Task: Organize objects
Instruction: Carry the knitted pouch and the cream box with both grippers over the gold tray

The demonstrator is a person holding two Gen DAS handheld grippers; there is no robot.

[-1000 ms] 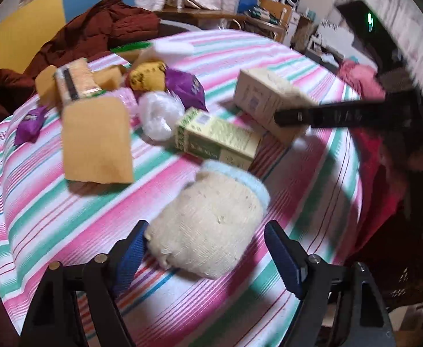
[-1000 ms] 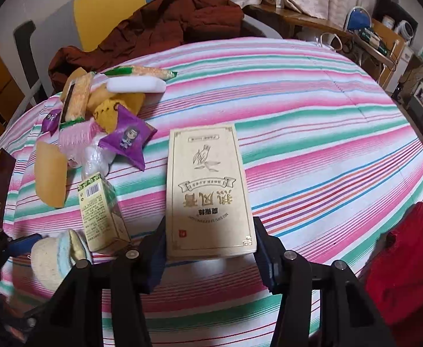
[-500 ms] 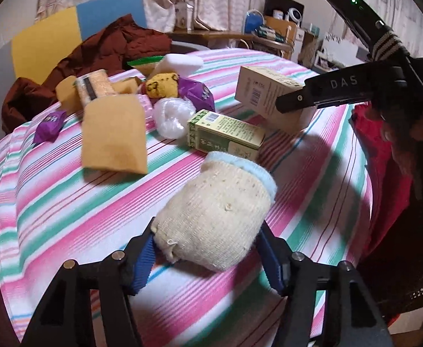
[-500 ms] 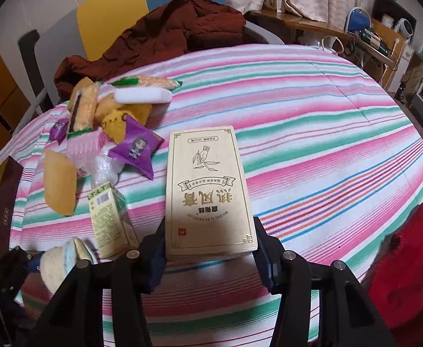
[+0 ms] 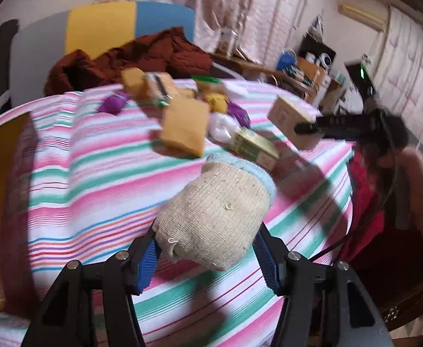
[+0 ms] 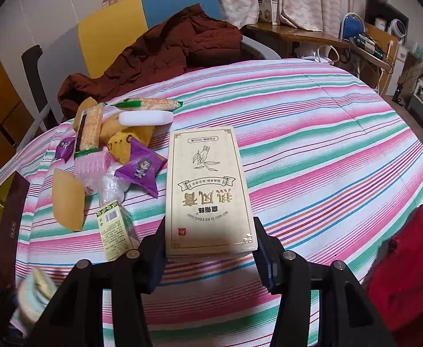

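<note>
A rolled cream sock (image 5: pixel 217 219) with a pale blue cuff sits between the blue pads of the left tongs (image 5: pixel 207 256), whose jaws are closing on it; both pads press into its toe end, and the cuff points away from them, raised over the striped surface (image 5: pixel 90 173). Just beyond the cuff lies a small green carton (image 5: pixel 253 144), and past that a loose heap of snacks: an orange packet (image 5: pixel 185 127), a clear white wrapper (image 5: pixel 221 124), purple sweets (image 5: pixel 113 104) and a wrapped rice bar (image 5: pixel 161 86). A dark yellow box (image 5: pixel 0 202) stands at the surface's edge to the left of these tongs.

The right tongs (image 6: pixel 210 253) pinch the near end of a flat cream box (image 6: pixel 208 190) with gold trim, their pads tight on its two long sides; the box stretches straight ahead of them. The green carton (image 6: pixel 116 231) lies just to their left, the snack heap further ahead on that side. A brown garment (image 6: pixel 165 55) is draped over a chair beyond the surface.
</note>
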